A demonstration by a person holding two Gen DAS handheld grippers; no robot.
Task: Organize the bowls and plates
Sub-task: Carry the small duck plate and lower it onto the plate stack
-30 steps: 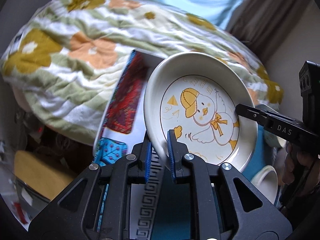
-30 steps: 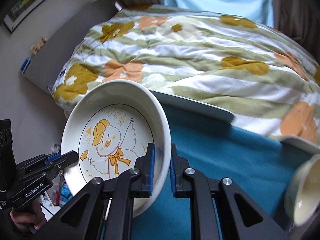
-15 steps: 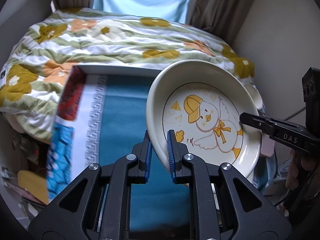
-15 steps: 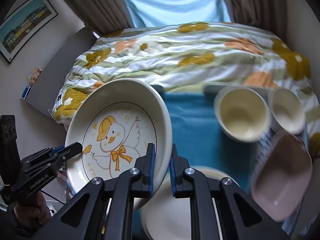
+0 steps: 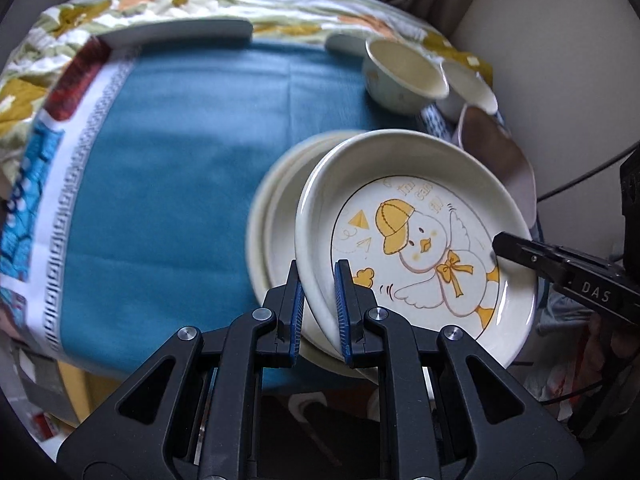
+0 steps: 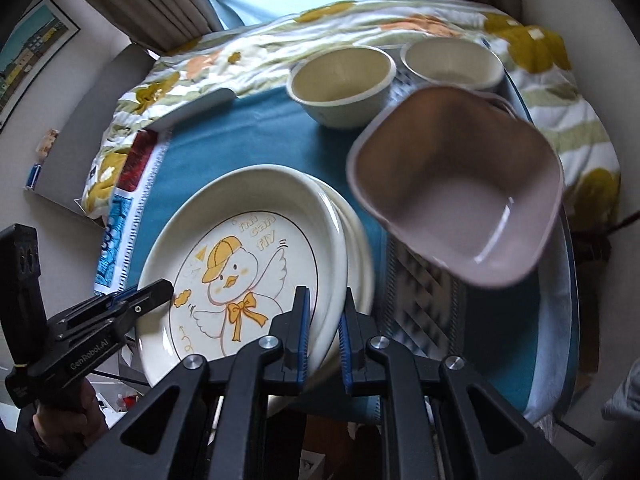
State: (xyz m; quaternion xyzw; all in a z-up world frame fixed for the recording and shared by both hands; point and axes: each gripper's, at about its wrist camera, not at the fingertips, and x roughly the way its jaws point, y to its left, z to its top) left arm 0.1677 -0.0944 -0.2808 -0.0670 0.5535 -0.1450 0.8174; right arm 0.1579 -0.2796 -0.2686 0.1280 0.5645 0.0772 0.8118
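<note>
A cream plate with a yellow-capped duck drawing (image 5: 416,240) (image 6: 244,268) hangs tilted between both grippers. My left gripper (image 5: 318,304) is shut on its left rim; my right gripper (image 6: 323,332) is shut on its right rim. Under it a stack of plain cream plates (image 5: 276,216) (image 6: 356,248) rests on the teal cloth (image 5: 180,184). Each gripper also shows at the plate's far side in the other's view: the right gripper (image 5: 498,245) and the left gripper (image 6: 170,285).
At the table's back right stand two cream bowls (image 6: 340,80) (image 6: 452,62) and a mauve square bowl (image 6: 460,196). A flowered quilt (image 6: 280,44) lies behind the table. A grey tray edge (image 5: 180,32) sits at the cloth's far side.
Both grippers carried the duck plate sideways from over the quilt to above the plate stack. The bowls have come into view.
</note>
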